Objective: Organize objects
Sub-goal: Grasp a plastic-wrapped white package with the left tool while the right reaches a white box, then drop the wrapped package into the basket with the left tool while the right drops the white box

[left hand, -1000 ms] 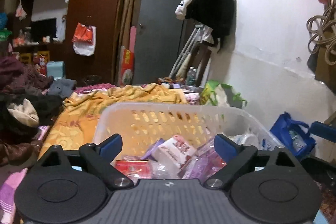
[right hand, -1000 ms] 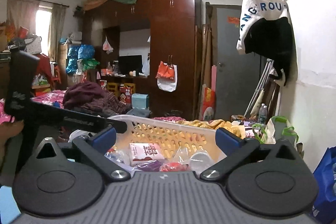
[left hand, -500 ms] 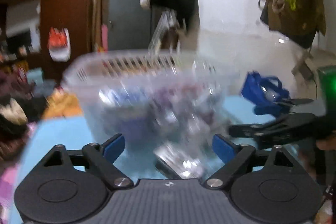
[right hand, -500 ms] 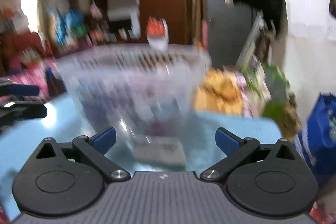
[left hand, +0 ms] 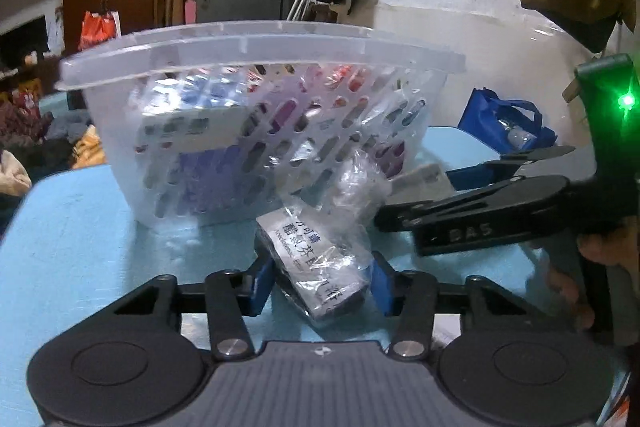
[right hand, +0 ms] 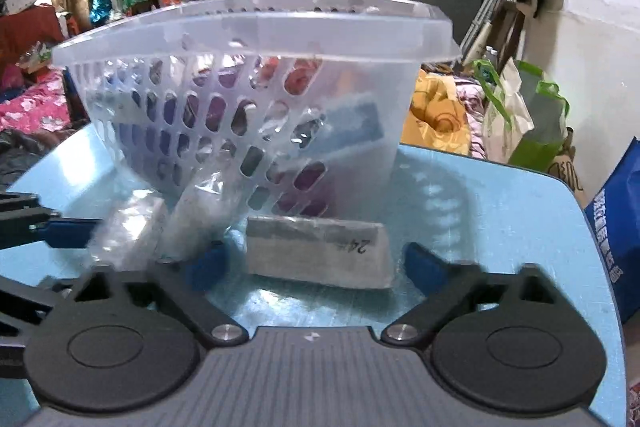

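A clear perforated plastic basket (left hand: 248, 43) full of packaged items stands on the blue table (left hand: 80, 235); it also shows in the right wrist view (right hand: 256, 27). My left gripper (left hand: 320, 283) is closed on a bagged box with Chinese print (left hand: 316, 259) lying in front of the basket. My right gripper (right hand: 316, 263) is open, its fingers either side of a flat silver-grey wrapped box (right hand: 320, 251) on the table. The right gripper also shows in the left wrist view (left hand: 480, 183), beside the basket. A crumpled clear bag (right hand: 188, 215) leans against the basket.
A blue shopping bag (left hand: 508, 123) sits past the table's right edge by the white wall. Green and white bags (right hand: 520, 115) and yellow bedding (right hand: 436, 111) lie behind the table. Clothes piles (right hand: 32, 107) fill the left.
Both grippers dropped from above the basket rim to table level in front of it. The left gripper closed on the bagged box. The right gripper now straddles the silver box.
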A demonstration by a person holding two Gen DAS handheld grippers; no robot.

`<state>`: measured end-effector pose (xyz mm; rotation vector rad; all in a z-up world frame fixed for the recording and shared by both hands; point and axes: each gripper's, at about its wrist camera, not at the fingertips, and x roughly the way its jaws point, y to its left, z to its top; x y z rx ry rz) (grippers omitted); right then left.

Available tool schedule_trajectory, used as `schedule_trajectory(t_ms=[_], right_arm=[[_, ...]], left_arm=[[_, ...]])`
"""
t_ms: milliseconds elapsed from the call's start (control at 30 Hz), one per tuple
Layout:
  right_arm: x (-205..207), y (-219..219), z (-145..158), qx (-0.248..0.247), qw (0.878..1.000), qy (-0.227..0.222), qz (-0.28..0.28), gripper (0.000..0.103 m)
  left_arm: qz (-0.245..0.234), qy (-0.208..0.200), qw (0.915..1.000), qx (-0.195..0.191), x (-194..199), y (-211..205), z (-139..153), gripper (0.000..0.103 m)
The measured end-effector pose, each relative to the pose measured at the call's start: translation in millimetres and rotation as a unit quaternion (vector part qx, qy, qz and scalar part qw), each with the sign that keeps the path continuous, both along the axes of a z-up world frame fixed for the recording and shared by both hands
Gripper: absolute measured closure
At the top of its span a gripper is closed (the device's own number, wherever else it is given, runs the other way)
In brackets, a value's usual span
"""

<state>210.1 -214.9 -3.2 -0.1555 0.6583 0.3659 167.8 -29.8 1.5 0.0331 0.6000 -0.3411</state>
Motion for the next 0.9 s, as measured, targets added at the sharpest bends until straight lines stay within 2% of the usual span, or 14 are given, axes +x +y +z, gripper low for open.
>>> schedule_trajectory(t_ms=[133,300,500,900], right_arm=[[-12,-6,4,0.012,0.999,-0.028,-0.010,0.022],[-33,-15,11,0.044,0.997,-0.068,-0.016,0.022],[-65,-29,20,0.098,0.985,-0.140,-0.011,0.022],[-73,-27,23,0.103,0.980,-0.169,-0.008,0.022]], left_arm=[[0.002,-0.023,0.9996,-0.014,-8,21,3,0.052],[0.009,-0.038,0.9971,-0.066,-11,49,8,0.052],[-0.001,-0.063,0.9939,-0.090,-16,53,9,0.053],[0.002,-0.107,0.9886,-0.106,-26,55,12,0.053]])
